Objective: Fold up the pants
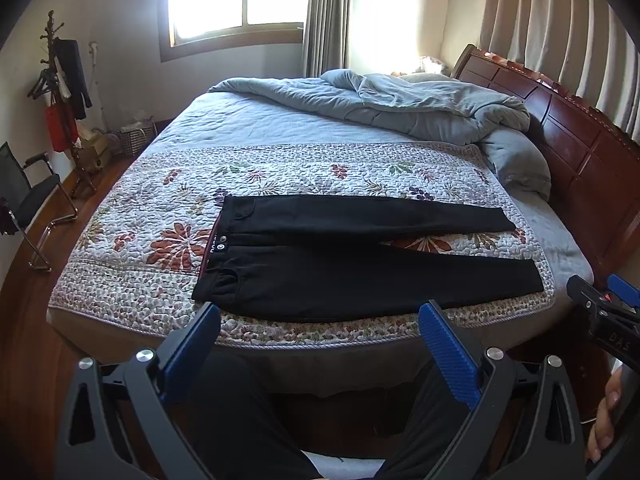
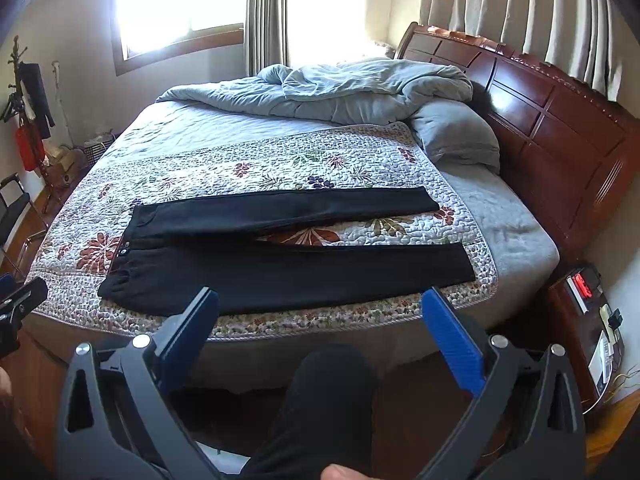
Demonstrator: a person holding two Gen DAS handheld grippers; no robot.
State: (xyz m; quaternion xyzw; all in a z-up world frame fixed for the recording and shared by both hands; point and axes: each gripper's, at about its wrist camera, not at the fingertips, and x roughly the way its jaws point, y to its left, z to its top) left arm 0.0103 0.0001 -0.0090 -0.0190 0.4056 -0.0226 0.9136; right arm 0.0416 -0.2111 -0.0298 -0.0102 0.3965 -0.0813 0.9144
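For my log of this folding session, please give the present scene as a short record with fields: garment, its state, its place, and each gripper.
garment: black pants
state: spread flat, unfolded, legs apart; waistband toward the left, cuffs toward the wooden headboard
place: on the floral quilt, near the front edge of the bed
left gripper: open, empty, apart from the pants
right gripper: open, empty, apart from the pants
behind: rumpled grey duvet
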